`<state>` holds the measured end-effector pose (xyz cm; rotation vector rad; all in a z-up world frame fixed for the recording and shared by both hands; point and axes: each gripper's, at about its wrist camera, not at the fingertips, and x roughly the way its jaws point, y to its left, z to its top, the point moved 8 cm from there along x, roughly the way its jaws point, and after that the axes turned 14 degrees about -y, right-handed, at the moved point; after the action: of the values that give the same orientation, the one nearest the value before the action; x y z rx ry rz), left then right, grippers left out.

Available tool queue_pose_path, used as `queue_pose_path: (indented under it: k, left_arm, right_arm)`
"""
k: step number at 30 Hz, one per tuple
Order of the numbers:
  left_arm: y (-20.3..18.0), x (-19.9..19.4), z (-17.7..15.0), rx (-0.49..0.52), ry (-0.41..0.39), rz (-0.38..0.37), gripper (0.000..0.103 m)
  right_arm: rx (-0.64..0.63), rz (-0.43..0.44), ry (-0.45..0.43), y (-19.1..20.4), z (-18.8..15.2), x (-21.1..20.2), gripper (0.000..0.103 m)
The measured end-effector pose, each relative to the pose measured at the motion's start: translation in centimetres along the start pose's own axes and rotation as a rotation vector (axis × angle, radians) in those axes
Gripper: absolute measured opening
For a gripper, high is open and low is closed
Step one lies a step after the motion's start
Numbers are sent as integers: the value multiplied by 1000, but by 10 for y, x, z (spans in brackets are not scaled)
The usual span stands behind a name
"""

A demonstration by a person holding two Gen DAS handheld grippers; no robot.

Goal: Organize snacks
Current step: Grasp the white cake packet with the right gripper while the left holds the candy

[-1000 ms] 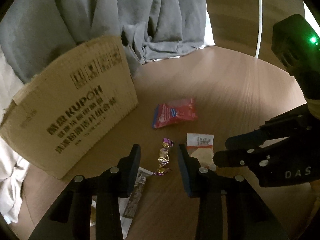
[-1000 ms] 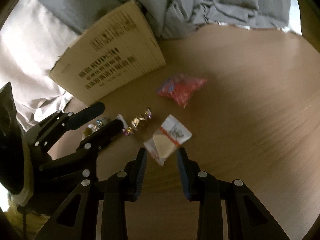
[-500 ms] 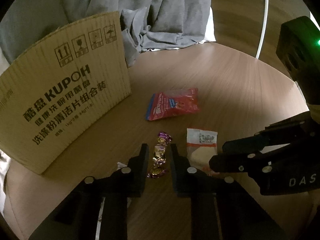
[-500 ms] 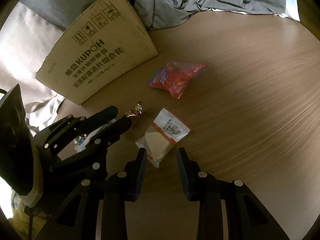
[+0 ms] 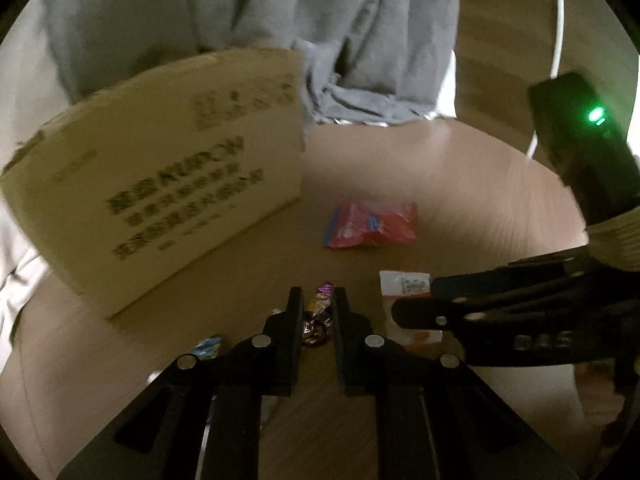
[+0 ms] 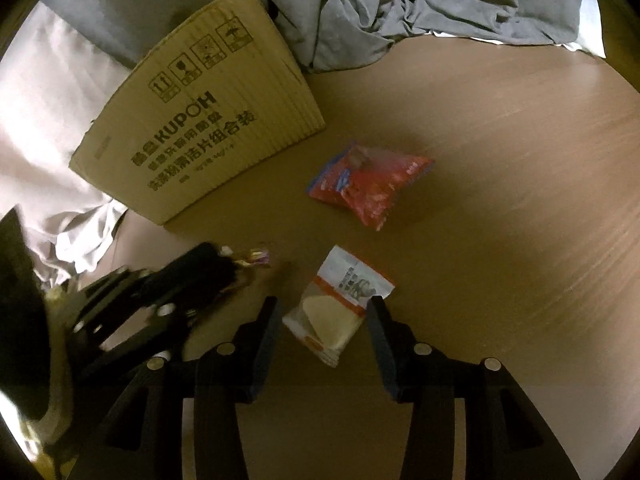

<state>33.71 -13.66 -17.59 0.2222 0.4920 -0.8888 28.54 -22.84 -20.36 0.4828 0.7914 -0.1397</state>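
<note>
Nearby, cardboard box [image 6: 200, 128], red packet [image 6: 368, 184], grey cloth [image 6: 400, 4]

The left gripper [image 5: 316, 300] points down at a slant and its jaws are pressed together on a small wrapped candy [image 5: 318, 312]. The right gripper [image 6: 322, 312] is beside it, pointing down more steeply. Its jaws have just been opening and stand apart, with a white packet [image 6: 336, 312] between them, not pressed.

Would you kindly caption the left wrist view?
Left gripper shut on a foil-wrapped candy beside a cardboard box.
</note>
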Motion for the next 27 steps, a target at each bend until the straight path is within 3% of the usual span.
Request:
queue_pose_path:
  k: [7,9,14,19,24,27]
  left_arm:
    - [12,-15,-3,-61,-17,33,15]
    - [14,-20,-4,-82,-23,37,9]
    - [16,-30,-5,-119,-39,53,8]
    - [11,-30,-11,-136,-10,23,7]
    - [-6,-33,-21,-110,19,-3,8]
    - [-19,-36,-25,-140,33,-19,13]
  right_arm:
    - [-91,-31,16,17,-3,16,45]
    - [-155,-56,8,23,-5,18,45]
    - [-304,-114,-12,32,-13,21,45]
    - [-328,-130,-31,32,-16,18,35]
    - [-331,-120,-46,29,-15,10,33]
    - [-348,-111,-61,26,-15,0,33]
